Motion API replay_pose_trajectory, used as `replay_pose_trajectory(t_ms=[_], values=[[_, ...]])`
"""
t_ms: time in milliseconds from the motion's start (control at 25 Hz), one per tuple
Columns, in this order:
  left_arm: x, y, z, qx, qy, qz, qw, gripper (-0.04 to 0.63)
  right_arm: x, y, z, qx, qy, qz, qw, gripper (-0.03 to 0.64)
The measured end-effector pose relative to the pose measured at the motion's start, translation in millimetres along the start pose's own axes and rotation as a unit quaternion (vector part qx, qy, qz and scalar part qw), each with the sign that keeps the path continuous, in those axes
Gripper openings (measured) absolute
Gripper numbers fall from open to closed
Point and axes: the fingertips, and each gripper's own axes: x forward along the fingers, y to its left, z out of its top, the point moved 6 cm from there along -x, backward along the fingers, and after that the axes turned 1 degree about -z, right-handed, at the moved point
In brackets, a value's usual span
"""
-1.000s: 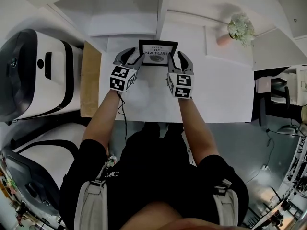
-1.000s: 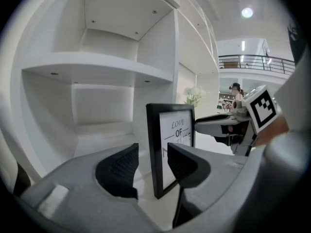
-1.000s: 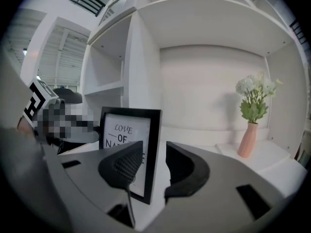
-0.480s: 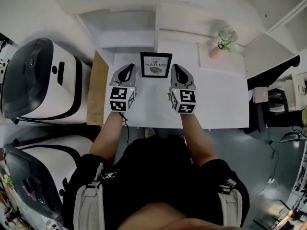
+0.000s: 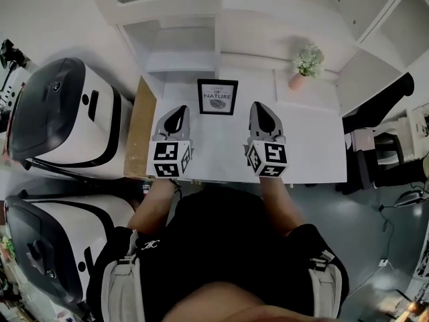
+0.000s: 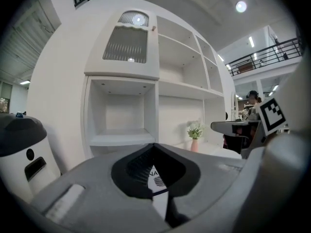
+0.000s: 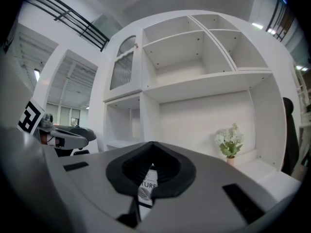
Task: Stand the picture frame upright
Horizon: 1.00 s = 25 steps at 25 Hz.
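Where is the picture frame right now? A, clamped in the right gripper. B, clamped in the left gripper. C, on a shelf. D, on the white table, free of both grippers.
D: the picture frame stands on the white table, ahead of the left gripper and right gripper, whose jaws have just closed on nothing.

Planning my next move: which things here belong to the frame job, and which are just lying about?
Job: frame, standing on the desk; left gripper and right gripper, jaws just closed on nothing.
Lying about: plant, brown board, white machines, shelves.
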Motion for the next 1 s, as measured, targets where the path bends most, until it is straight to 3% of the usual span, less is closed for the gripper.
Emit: replay_pose_trajectory(t_ms=[1000], values=[[-29, -30, 11, -0.003, -0.024, -0.013, 0.9996, 0.017, -35, 7, 1, -0.006, 0.002, 0.011, 1.000, 0.000]])
